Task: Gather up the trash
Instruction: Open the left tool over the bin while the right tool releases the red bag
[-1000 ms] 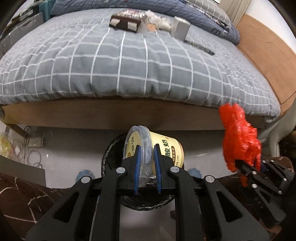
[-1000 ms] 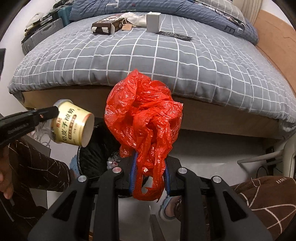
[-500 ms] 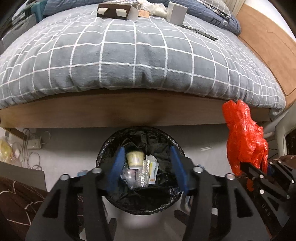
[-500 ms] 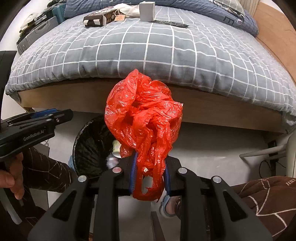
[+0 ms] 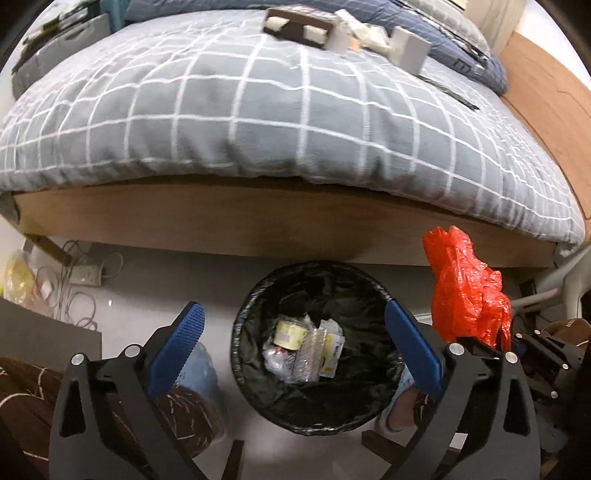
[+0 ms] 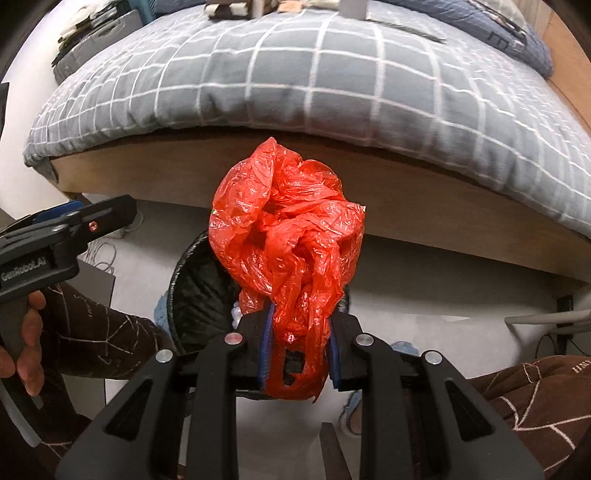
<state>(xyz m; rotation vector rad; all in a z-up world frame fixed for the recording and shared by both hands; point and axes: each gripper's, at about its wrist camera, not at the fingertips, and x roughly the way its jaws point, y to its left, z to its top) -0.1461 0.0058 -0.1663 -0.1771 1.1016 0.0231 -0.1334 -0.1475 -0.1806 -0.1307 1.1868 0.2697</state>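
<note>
Two grippers: both above the black-lined trash bin
Left gripper: jaws opening wide, nothing between them, pads straddling the bin's rim
Right gripper: pinching a crumpled red plastic bag over the bin's right edge
Bin contents: yogurt cup, wrappers
Bin surroundings: bed frame just behind, bare floor to the left

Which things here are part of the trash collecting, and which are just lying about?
Part of the job:
red plastic bag, clamped in the right gripper
bin
yellow cup in the bin
left gripper, opening, empty

Lying about:
brown box on the bed
power strip on the floor
</note>
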